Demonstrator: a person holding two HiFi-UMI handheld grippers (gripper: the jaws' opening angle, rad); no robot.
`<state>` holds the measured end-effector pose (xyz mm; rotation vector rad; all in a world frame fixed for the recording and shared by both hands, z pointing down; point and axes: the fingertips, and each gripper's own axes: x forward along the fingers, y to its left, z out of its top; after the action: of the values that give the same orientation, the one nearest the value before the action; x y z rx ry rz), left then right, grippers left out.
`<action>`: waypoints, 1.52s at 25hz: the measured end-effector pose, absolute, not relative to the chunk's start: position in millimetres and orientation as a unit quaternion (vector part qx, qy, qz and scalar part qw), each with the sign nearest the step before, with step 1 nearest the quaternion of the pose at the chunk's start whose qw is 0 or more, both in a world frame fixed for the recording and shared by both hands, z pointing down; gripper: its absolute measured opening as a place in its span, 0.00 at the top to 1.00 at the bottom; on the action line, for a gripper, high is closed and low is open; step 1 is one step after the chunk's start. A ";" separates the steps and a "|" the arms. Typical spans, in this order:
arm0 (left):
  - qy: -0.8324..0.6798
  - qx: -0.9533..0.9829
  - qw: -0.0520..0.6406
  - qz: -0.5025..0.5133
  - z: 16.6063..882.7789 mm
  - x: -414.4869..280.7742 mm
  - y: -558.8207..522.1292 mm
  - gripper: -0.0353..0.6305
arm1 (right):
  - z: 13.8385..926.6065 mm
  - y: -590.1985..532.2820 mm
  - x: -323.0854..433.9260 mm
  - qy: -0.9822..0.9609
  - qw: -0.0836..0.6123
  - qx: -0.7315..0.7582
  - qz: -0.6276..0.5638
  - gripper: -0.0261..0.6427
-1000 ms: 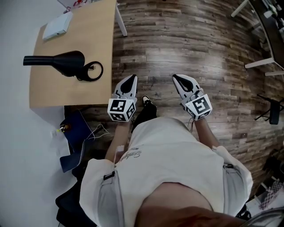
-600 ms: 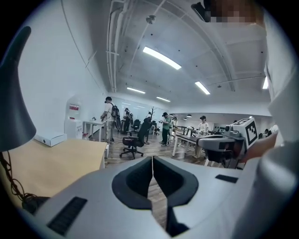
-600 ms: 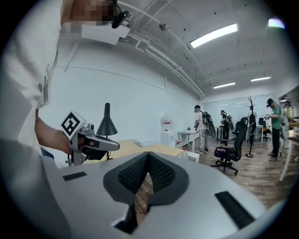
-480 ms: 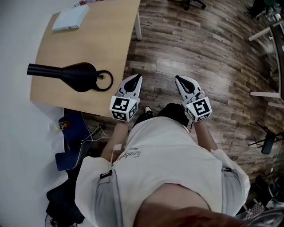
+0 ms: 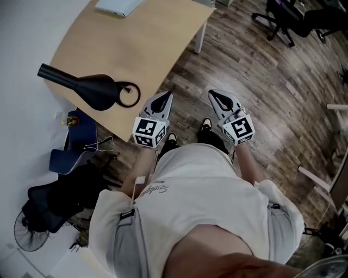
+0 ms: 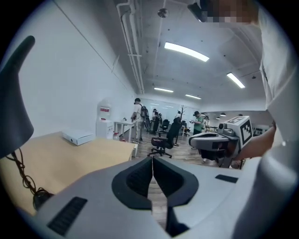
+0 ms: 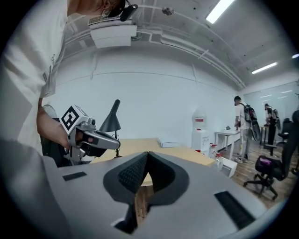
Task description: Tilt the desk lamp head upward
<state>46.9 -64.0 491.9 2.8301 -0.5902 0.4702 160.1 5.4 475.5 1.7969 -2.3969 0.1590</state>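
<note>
Though near desk lamp (image 5: 95,91), left gripper (image 5: 162,98) empty.

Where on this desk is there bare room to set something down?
The wide middle of the desk, between the black lamp and the white box, is bare out to its right edge. The near left corner is crowded by the black lamp.

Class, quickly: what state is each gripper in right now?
Left gripper: closed, holding nothing.
Right gripper: closed, holding nothing.
</note>
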 end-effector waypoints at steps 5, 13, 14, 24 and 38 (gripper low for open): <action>-0.281 0.943 0.117 0.135 479.6 61.1 -83.4 0.92 | 463.2 -34.8 187.6 -0.834 0.062 0.549 0.023 0.97; -0.409 0.896 0.130 0.116 472.1 17.2 -99.6 0.92 | 480.9 -79.7 157.3 -0.896 0.060 0.438 0.040 0.97; -0.420 0.890 0.133 0.117 474.2 7.0 -101.5 0.92 | 481.5 -86.5 149.7 -0.901 0.060 0.428 0.040 0.97; -0.508 0.841 0.165 0.088 495.8 -79.9 -131.9 0.92 | 480.9 -144.4 71.9 -0.935 0.083 0.342 0.042 0.97; -0.566 0.799 0.197 0.055 521.2 -151.5 -137.6 0.92 | 524.6 -210.9 -16.4 -0.958 0.130 0.248 0.063 0.97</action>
<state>-151.5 -137.6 521.2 2.2358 -1.5852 0.1543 -16.4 -210.9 524.6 0.7194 -2.7838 0.1834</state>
